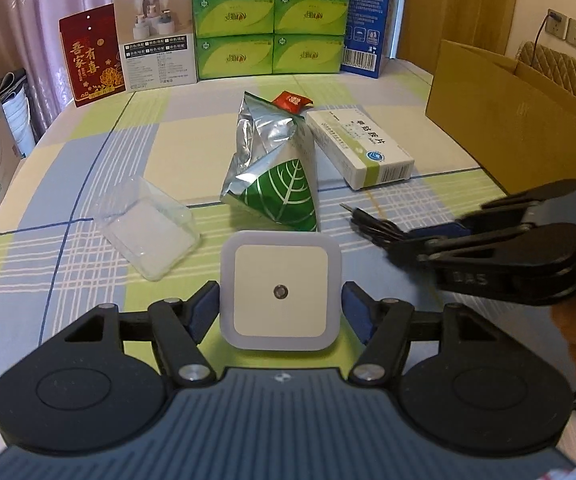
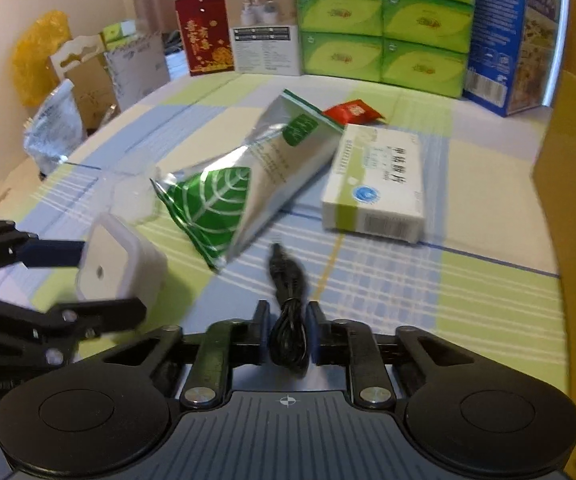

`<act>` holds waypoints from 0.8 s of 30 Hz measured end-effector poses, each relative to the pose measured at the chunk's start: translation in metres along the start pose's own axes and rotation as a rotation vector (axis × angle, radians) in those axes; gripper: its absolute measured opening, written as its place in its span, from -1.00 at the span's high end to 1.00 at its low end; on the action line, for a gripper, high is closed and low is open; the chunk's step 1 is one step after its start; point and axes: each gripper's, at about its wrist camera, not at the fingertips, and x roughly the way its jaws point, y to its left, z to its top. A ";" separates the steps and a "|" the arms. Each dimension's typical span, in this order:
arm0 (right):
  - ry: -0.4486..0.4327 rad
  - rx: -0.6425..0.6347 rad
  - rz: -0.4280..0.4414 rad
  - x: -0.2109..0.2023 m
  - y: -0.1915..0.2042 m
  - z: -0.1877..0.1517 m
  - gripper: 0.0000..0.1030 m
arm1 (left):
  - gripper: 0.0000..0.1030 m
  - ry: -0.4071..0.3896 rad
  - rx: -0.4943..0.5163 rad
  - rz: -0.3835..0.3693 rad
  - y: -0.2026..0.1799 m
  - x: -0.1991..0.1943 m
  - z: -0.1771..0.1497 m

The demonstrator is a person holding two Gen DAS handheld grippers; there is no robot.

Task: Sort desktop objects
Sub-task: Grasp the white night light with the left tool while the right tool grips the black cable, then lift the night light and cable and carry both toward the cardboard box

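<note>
Left gripper (image 1: pixel 281 307): ribbed grey body, black linkages, blue pads; jaws clamped on either side of the night light.
Night light (image 1: pixel 281 291): smooth white plastic square with rounded corners and a small round sensor at its centre, held just above the table.
Right gripper (image 2: pixel 288 330): jaws closed on the black cable.
Black cable (image 2: pixel 288 320): coiled rubbery bundle, plug end pointing forward.
Clear tray (image 1: pixel 148 226): thin transparent plastic, lying left.
Foil pouch (image 1: pixel 274 168): crinkled silver with a green leaf print, mid-table.
Medicine box (image 1: pixel 362 146): white-green cardboard, beside the pouch.
Red sachet (image 1: pixel 292 101): small, behind the pouch.
Table (image 1: pixel 88 200): checked pastel cloth.
Tissue packs (image 1: pixel 272 20): green stack at the far edge.
</note>
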 end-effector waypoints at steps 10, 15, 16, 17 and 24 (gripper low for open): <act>-0.010 -0.012 -0.022 -0.019 -0.002 -0.020 0.79 | -0.19 -0.015 -0.020 0.023 -0.004 0.004 0.003; -0.016 -0.020 -0.028 -0.020 0.000 -0.021 0.80 | -0.18 -0.010 0.000 0.038 -0.007 0.005 0.002; -0.016 -0.018 -0.031 -0.021 0.000 -0.021 0.80 | -0.18 -0.008 0.002 0.039 -0.008 0.005 0.002; -0.018 -0.013 -0.034 -0.021 -0.001 -0.021 0.80 | -0.18 -0.005 -0.002 0.037 -0.008 0.005 0.002; -0.064 0.026 -0.044 -0.050 -0.004 -0.021 0.81 | -0.17 -0.022 -0.007 -0.001 -0.018 -0.011 0.003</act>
